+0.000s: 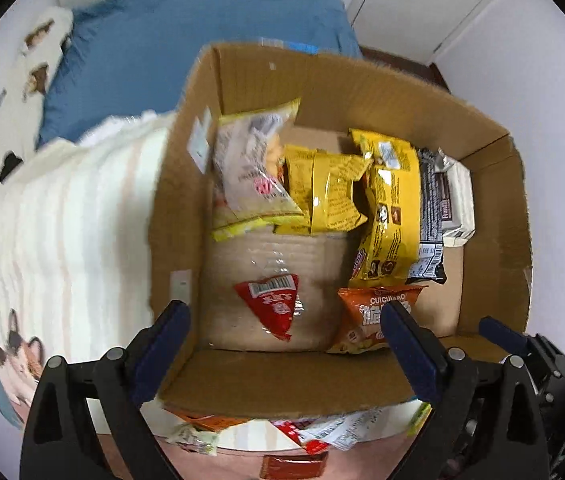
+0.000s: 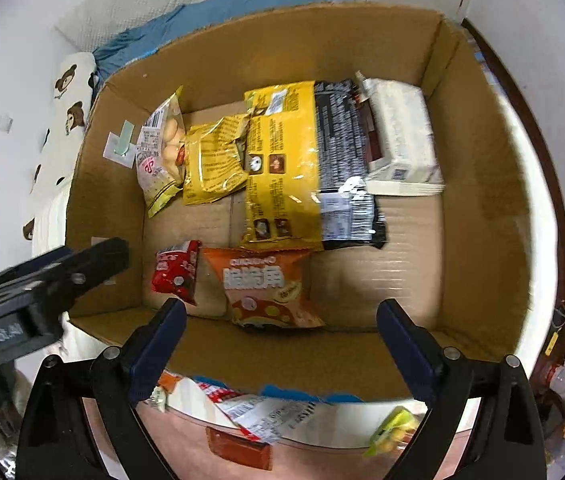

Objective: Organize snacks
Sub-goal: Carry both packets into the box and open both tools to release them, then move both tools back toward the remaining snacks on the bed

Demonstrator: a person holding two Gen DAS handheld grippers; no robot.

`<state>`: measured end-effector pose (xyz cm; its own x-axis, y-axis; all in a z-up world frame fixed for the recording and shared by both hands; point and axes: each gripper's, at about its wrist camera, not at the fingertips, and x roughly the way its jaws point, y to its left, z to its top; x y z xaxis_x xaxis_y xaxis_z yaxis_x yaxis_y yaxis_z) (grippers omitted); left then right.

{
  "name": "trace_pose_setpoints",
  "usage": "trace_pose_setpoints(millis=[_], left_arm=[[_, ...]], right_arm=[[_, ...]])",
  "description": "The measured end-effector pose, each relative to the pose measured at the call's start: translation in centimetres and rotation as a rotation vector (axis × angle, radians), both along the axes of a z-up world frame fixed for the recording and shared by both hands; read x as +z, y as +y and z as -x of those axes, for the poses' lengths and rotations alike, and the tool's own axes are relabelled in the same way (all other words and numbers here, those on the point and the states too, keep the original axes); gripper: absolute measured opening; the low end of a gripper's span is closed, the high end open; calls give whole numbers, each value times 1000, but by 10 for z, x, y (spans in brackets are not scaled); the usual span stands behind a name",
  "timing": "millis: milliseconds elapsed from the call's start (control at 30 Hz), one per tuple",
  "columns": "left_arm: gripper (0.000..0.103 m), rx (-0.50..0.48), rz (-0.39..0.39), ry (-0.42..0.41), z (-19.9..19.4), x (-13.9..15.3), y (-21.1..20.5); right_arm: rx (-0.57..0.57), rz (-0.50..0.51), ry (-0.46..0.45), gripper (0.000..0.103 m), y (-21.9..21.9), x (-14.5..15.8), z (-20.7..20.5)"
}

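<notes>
Cardboard box holds crinkly foil packets.

blue bedding beside a bear-print pillow, striped cream blanket, white wall

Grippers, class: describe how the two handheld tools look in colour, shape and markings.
Both the left gripper and the right gripper have black angular plastic frames, silver round bolts, and flat dark-blue fingers. White lettering marks the left gripper's body in the right wrist view.
</notes>
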<state>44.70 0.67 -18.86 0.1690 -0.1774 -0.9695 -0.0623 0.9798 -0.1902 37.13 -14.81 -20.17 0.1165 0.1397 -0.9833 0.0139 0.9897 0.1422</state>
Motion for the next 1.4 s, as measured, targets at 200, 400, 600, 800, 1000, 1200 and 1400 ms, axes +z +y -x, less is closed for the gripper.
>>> trace_pose_setpoints(millis=[200, 400, 600, 800, 1000, 1200, 1400], left_arm=[[98, 10, -71, -140, 35, 30, 5], [98, 15, -116, -258, 70, 59, 3], [98, 11, -124, -346, 106, 89, -4], [98, 12, -116, -404, 137, 112, -9], [98, 17, -140, -392, 169, 98, -8], [98, 28, -123, -177, 204, 16, -8], [97, 163, 153, 198, 233, -93, -9]], right_arm=[[-23, 38, -111, 98, -14, 27, 27], [-34, 63, -223, 98, -21, 62, 57], [-30, 51, -318, 98, -22, 101, 89], [-32, 0, -367, 98, -21, 129, 121], [-25, -47, -328, 98, -21, 118, 155], [-106, -96, -167, 98, -41, 44, 188], [-266, -127, -49, 98, -82, -17, 220]])
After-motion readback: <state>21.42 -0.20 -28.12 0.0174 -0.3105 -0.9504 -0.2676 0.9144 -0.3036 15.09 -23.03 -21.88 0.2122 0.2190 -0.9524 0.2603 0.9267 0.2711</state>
